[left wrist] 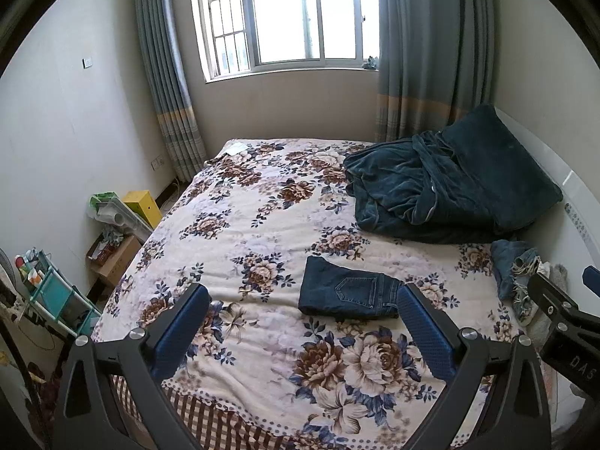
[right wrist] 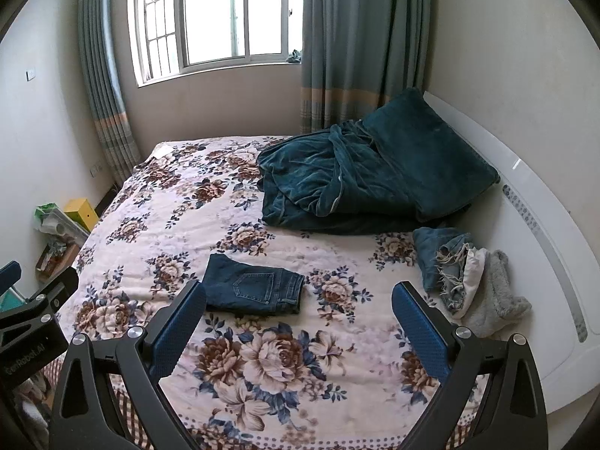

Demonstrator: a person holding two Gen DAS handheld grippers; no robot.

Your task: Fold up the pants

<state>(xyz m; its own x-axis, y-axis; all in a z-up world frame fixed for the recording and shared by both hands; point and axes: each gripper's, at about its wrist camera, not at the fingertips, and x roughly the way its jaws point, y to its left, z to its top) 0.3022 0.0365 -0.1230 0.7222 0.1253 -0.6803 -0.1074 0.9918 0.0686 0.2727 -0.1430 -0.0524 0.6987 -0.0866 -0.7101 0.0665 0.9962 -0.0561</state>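
Observation:
A pair of dark blue jeans [left wrist: 347,292] lies folded into a compact rectangle on the floral bedspread [left wrist: 262,225], back pocket up. It also shows in the right wrist view [right wrist: 253,287]. My left gripper [left wrist: 303,300] is open and empty, held above the bed's near edge, its right finger beside the jeans' right end. My right gripper [right wrist: 300,298] is open and empty, also above the near edge, with the jeans just beyond its left finger. Each gripper shows at the side of the other's view.
A dark teal blanket and pillow [right wrist: 360,176] lie heaped at the bed's far right. A small pile of frayed jeans and grey and white clothes [right wrist: 465,281] sits by the white headboard [right wrist: 543,225]. Boxes and a shelf [left wrist: 112,232] stand on the floor at the left.

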